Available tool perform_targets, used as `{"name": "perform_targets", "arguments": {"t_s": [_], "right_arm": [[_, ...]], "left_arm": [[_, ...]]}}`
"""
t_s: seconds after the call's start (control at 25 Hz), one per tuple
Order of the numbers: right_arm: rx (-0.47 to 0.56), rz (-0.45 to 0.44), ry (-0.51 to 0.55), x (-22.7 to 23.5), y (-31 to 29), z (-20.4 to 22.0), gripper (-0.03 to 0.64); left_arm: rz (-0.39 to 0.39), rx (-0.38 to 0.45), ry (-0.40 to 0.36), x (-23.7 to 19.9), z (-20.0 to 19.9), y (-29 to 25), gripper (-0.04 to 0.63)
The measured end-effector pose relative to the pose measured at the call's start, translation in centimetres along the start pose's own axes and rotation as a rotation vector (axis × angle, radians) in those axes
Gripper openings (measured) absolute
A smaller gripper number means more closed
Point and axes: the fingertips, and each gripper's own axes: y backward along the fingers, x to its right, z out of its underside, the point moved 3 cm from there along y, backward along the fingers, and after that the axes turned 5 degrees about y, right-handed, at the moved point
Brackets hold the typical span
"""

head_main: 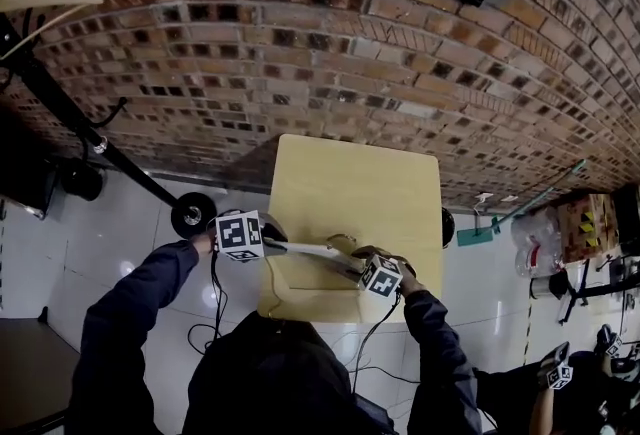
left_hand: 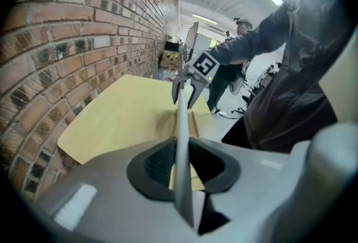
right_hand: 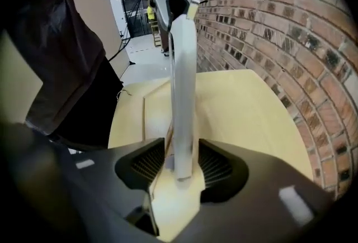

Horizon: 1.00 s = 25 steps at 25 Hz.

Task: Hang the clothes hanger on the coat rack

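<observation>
- At the middle of the head view, just below the centre, one white clothes hanger [head_main: 310, 249] is held off the surface, over the near edge of the single yellow table [head_main: 350, 173].
- Two grippers are in view, one at each end of that hanger. Each carries one marker cube, so two cubes in all.
- The left gripper [head_main: 272, 243] sits at the hanger's left end. In the left gripper view its two pads [left_hand: 159, 161] are clenched on the hanger's flat bar [left_hand: 182, 124], which runs edge-on straight away from the camera.
- The right gripper [head_main: 358, 268] sits at the hanger's right end. In the right gripper view the bar [right_hand: 183, 96] stands upright between the two jaws, but these look released: a narrow gap seems to show on either side of it, though the wide-angle view makes this hard to judge.
- Each gripper view shows the other gripper at the bar's far end, at the top of the frame.
- One coat rack [head_main: 60, 103] shows at the upper left of the head view as a black pole slanting down to one black wheel [head_main: 193, 215] on the pale floor. It is well apart from the hanger.
- One brick wall [head_main: 300, 43] fills the top of the head view, behind the table.
</observation>
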Motion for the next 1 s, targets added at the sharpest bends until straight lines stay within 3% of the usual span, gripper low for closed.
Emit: {"name": "perform_targets", "arguments": {"t_s": [0.08, 0.28, 0.52, 0.76, 1.0], "right_arm": [[0.023, 0.008, -0.008, 0.3, -0.9, 0.6, 0.115], [0.069, -0.032, 0.040, 0.1, 0.6, 0.5, 0.107], [0.141, -0.079, 0.108, 1.4, 9.5, -2.3, 0.101], [0.174, -0.125, 0.257, 2.6, 16.1, -8.8, 0.101], [0.200, -0.182, 0.443, 1.8, 15.9, -18.0, 0.101]], "left_arm": [[-0.003, -0.007, 0.025, 0.0, 0.2, -0.4, 0.083], [0.002, 0.011, 0.069, 0.7, 0.1, 0.0, 0.084], [-0.027, 0.127, 0.096, 3.3, -2.7, 4.6, 0.085], [-0.123, 0.257, 0.149, 6.9, -3.3, 11.2, 0.086], [-0.251, 0.329, 0.255, 10.9, 2.1, 17.4, 0.086]]}}
